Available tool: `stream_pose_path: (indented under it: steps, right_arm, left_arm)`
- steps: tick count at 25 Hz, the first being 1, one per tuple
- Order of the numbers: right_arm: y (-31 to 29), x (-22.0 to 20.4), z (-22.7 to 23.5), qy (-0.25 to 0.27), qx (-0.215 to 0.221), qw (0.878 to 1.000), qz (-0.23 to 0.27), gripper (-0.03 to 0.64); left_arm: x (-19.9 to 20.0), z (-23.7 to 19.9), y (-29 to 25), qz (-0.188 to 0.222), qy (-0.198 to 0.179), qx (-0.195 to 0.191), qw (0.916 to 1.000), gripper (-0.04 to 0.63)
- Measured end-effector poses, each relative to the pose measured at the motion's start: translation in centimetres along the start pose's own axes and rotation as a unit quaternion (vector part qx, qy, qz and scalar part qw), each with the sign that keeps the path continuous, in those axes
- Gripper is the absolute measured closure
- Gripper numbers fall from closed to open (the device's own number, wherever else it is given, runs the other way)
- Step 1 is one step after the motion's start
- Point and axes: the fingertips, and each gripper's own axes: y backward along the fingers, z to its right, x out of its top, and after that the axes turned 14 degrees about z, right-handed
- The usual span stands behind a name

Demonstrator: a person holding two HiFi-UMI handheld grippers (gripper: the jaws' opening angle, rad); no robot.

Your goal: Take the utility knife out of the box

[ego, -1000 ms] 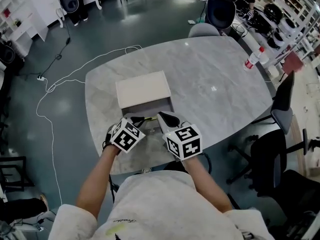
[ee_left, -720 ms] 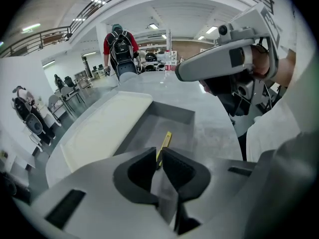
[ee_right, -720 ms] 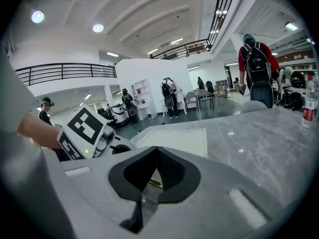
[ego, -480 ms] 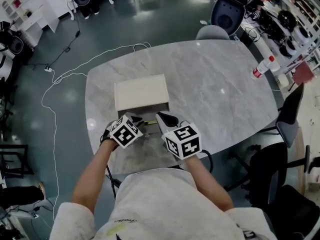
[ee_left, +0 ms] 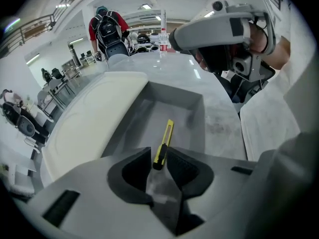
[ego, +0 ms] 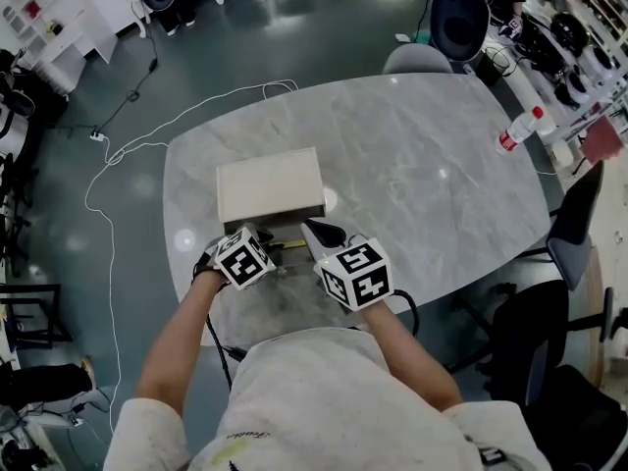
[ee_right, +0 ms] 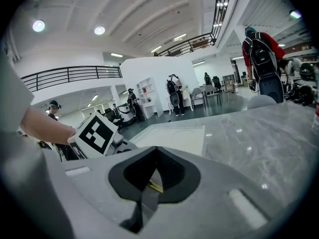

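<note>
Utility knife (ee_left: 165,143): slim yellow-and-black bar inside the smooth, cream-topped box (ee_left: 89,118).

Table (ego: 432,155): fills the middle of the head view, floor (ego: 128,86) all round it.
Box (ego: 270,184): on the table, toward its left near part; its tray (ee_left: 185,92) stands out on the person's side.
Utility knife (ee_left: 165,143): lengthwise over the tray, near end between the left gripper's jaws.
Left gripper (ee_left: 159,157): just before the box, jaws opening with the knife's end between them.
Right gripper (ego: 316,232): just right of the left gripper, by the box's near right corner.
Bottle (ego: 518,130): at the table's far right edge, well apart from the box.
Chair (ego: 417,59): behind the table's far end.
Cable (ego: 118,165): on the floor, left of the table.
</note>
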Motion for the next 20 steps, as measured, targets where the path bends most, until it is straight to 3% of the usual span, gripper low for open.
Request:
stream_pose_path:
  steps: [8, 20]
  right_arm:
    - [-0.1, 0.0, 0.8, -0.007, -0.019, 1.0, 0.004, 0.612]
    - [1.6, -0.2, 2.0, -0.019, -0.078, 0.997, 0.015, 0.612]
  left_arm:
    - [-0.9, 0.3, -1.0, -0.02, -0.019, -0.035, 0.999, 0.48]
    - [-1.1, 0.1, -2.0, -0.04, -0.058, -0.072, 0.9949, 0.477]
